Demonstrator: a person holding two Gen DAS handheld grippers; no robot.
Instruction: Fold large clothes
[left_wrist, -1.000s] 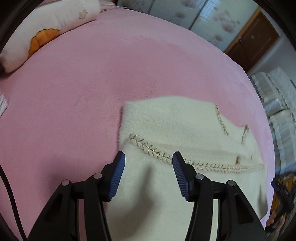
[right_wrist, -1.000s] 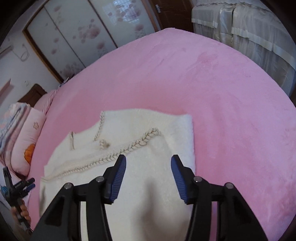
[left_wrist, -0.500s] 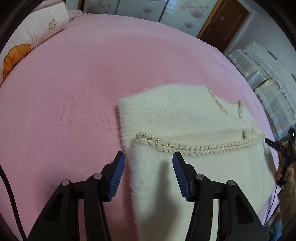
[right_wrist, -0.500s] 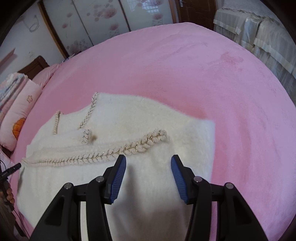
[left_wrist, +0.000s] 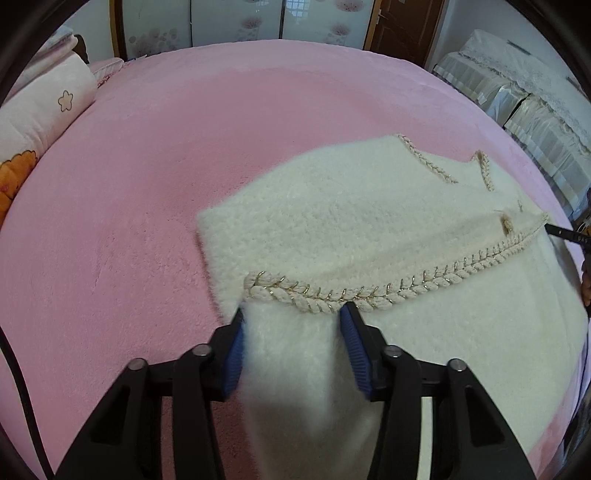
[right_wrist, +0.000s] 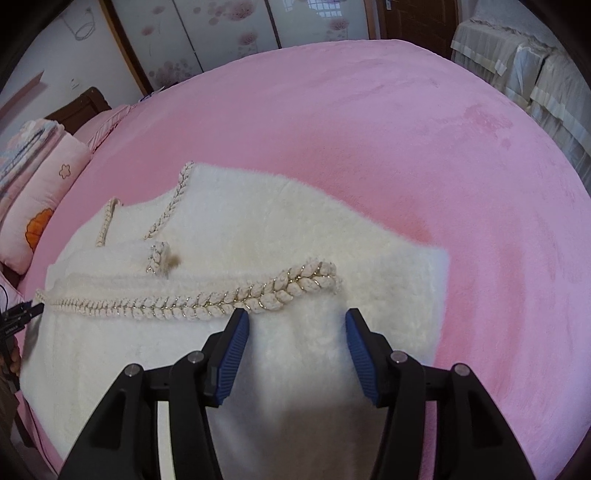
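- Item: cream fleece garment (left_wrist: 369, 229), folded, lying flat on the pink bedspread (left_wrist: 147, 184); occupies the near half of the bed, with a near portion passing under both claws.
- Trim: braided cord edging (left_wrist: 388, 288) with gold thread runs across the upper layer; a small button (left_wrist: 505, 223) sits near its right end in the left wrist view.
- Left wrist view only: the garment's left folded edge with open bedspread beyond it; a white pillow with an orange flower (left_wrist: 33, 122) at far left; covered furniture (left_wrist: 517, 85) at far right; the tip of the other claw at the right rim.
- Right wrist view only: the garment's right folded edge (right_wrist: 439, 295); a short braided tab (right_wrist: 157, 256) beside the neckline trim; a pink pillow (right_wrist: 40, 192) at left; wardrobe doors with a flower print (right_wrist: 221, 40) behind the bed.
- Left gripper (left_wrist: 291, 321): blue pads set wide apart, nothing clamped; raised fleece fills the gap, and the left pad (left_wrist: 236, 354) appears to brush it.
- Right gripper (right_wrist: 295, 325): pads equally wide apart, holding nothing; poised over the fleece just near of the braid's right end; contact cannot be told.
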